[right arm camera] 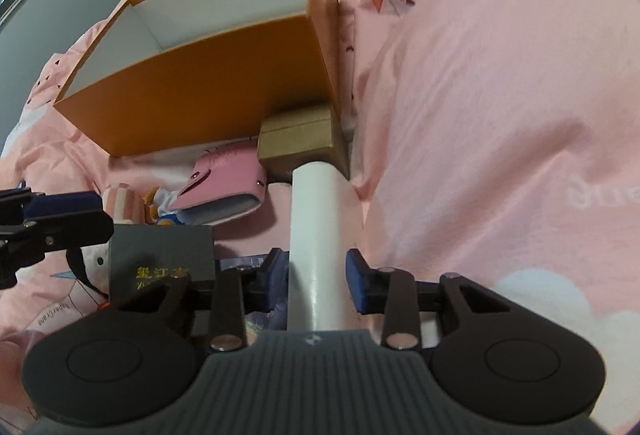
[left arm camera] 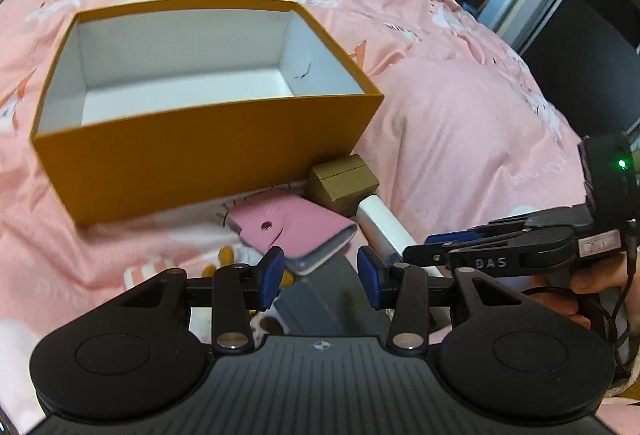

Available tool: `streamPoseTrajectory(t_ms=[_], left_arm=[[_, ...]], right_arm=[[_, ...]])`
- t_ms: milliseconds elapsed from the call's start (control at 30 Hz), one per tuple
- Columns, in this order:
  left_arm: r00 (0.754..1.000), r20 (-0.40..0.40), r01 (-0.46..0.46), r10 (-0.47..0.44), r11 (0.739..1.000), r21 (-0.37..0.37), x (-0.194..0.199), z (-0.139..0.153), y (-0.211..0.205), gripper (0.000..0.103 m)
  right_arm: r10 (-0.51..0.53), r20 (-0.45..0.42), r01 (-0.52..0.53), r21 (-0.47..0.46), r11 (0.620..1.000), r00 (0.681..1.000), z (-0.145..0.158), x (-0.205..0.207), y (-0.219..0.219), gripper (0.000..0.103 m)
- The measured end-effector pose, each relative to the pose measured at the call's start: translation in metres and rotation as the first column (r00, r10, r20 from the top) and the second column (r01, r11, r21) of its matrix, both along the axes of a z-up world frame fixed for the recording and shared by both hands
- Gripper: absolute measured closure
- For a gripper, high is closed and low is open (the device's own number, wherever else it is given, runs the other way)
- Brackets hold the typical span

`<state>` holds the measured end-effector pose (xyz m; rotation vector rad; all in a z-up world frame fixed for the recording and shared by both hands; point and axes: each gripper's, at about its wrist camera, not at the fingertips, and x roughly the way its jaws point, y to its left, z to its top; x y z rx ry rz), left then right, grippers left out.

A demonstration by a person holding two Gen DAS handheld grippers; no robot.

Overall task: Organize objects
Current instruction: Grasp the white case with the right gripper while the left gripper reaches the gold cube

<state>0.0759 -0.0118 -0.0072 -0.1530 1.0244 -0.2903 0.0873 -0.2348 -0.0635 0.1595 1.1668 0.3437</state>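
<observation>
While "DAS" marks the right gripper (right arm camera: 316,281), jaws straddle a white tube (right arm camera: 316,235); left gripper (left arm camera: 320,275) gapes empty.

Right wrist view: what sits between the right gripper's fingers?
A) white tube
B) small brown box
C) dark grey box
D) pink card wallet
A: the white tube runs lengthwise between the two blue pads of the right gripper, while the pink wallet and small brown box lie farther out on the bedspread.

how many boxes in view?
3: orange box, open, on the bedspread; small brown box at its near corner; dark box nearest, by the pink wallet. More may be hidden.
</observation>
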Motion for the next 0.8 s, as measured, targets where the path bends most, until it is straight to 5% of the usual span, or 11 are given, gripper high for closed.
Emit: streamPoseTrajectory(t_ms=[500, 800], left_arm=[[0.997, -0.027, 0.075, -0.073, 0.995, 0.070, 0.049, -0.011, -0.046, 0.047], [0.999, -0.023, 0.044, -0.043, 0.996, 0.079, 0.057, -0.011, -0.050, 0.046]], right_arm=[[0.054, 0.030, -0.053, -0.048, 0.997, 0.998, -0.015, 0.003, 0.007, 0.068], [-0.028, 0.201, 0.033, -0.022, 0.999, 0.979, 0.038, -0.009, -0.023, 0.076]])
